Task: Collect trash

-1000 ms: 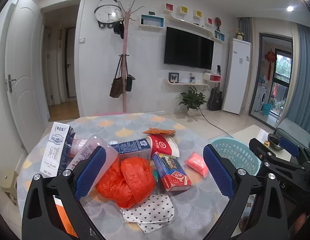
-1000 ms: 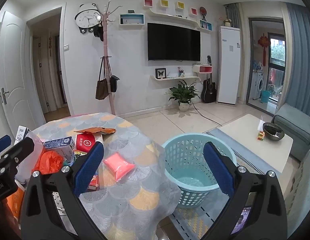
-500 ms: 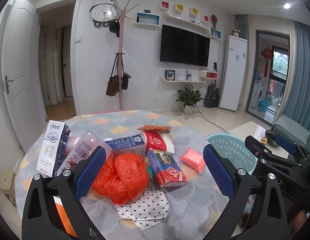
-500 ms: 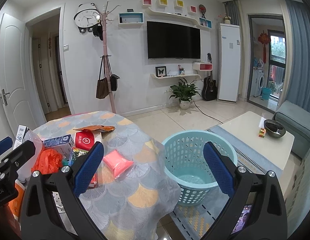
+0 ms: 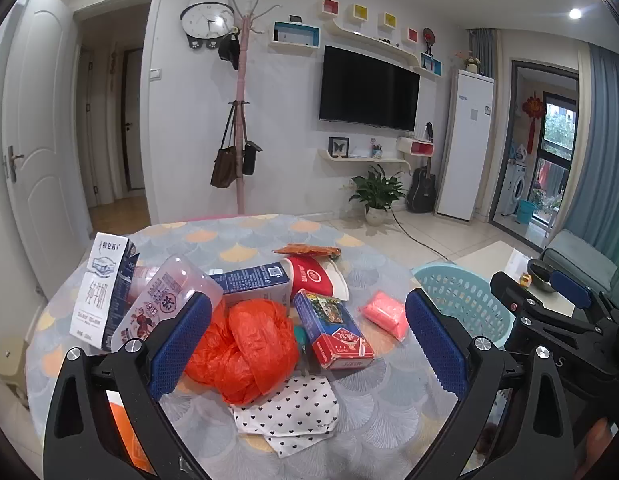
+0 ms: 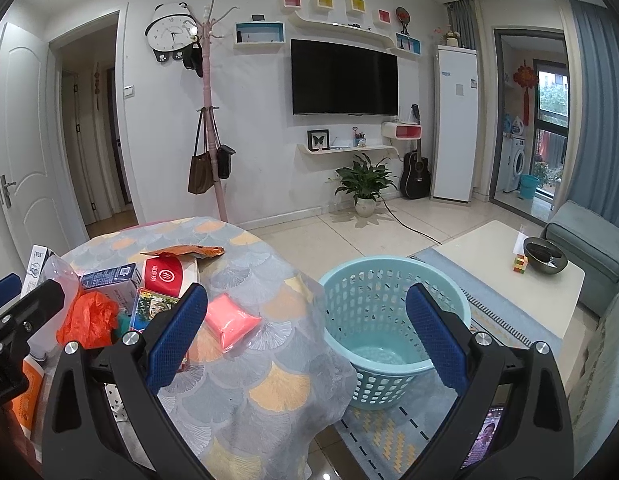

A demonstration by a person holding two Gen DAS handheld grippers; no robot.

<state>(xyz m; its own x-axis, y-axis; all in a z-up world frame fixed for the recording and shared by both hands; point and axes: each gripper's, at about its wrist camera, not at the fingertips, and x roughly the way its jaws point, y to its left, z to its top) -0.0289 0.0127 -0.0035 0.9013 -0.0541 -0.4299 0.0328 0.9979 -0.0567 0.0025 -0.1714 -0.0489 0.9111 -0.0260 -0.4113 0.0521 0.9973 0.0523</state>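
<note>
Trash lies on the round table (image 5: 245, 240): an orange plastic bag (image 5: 245, 350), a red and blue box (image 5: 333, 328), a pink packet (image 5: 385, 314), a red paper cup (image 5: 315, 276), a blue carton (image 5: 253, 282), a clear bottle (image 5: 161, 300), a white milk carton (image 5: 101, 288) and a heart-print wrapper (image 5: 293, 412). My left gripper (image 5: 309, 344) is open above the bag and box. My right gripper (image 6: 307, 344) is open and empty between the table edge and the light blue basket (image 6: 393, 328). The pink packet (image 6: 229, 320) lies by its left finger.
The basket stands on a rug on the floor, right of the table, and holds nothing visible. An orange snack wrapper (image 5: 307, 249) lies at the table's far side. A low white coffee table (image 6: 509, 276) and a grey sofa (image 6: 585, 240) are further right.
The left gripper has pulled back and risen slightly, so the trash sits a little farther off. The right gripper has barely moved. Both stay open.
</note>
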